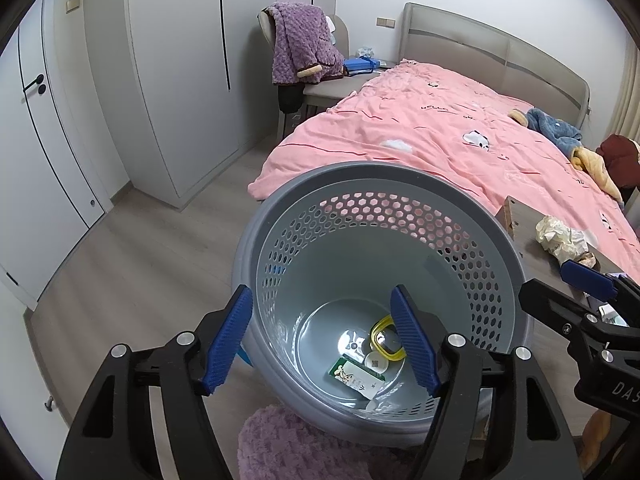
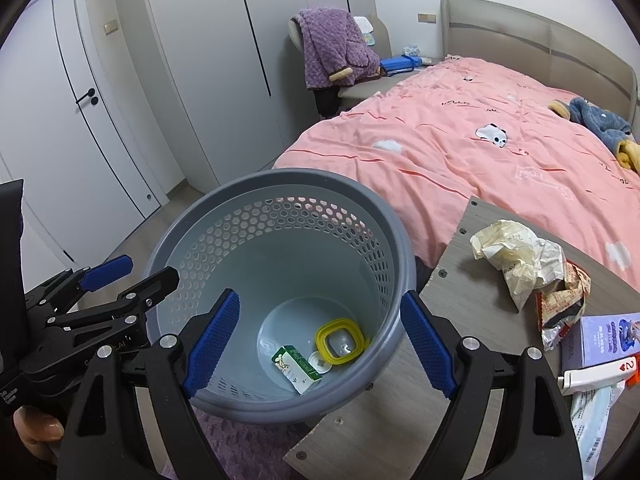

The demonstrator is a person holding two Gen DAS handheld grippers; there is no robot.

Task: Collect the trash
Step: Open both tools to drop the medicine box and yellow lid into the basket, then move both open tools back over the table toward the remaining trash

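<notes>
A grey perforated trash basket [image 1: 256, 248] stands on the floor beside a wooden table; it also shows in the right wrist view [image 2: 404, 248]. Inside lie a yellow-rimmed lid [image 2: 340, 342], a green and white carton [image 2: 298, 368] and a small white cap [image 2: 320, 361]. My left gripper [image 1: 322, 346] is open and empty, its fingers straddling the basket's near rim. My right gripper [image 2: 320, 340] is open and empty above the basket. On the table lie a crumpled paper wrapper [image 2: 516, 254], a red snack wrapper [image 2: 560, 308], a purple box [image 2: 604, 340] and a white tube [image 2: 592, 378].
The wooden table [image 2: 380, 432] sits right of the basket, against a bed with a pink cover [image 2: 460, 152]. A chair with a purple robe [image 2: 336, 48] stands by white wardrobes [image 2: 200, 60]. A purple rug [image 1: 288, 448] lies under the basket. Wooden floor [image 1: 140, 260] extends left.
</notes>
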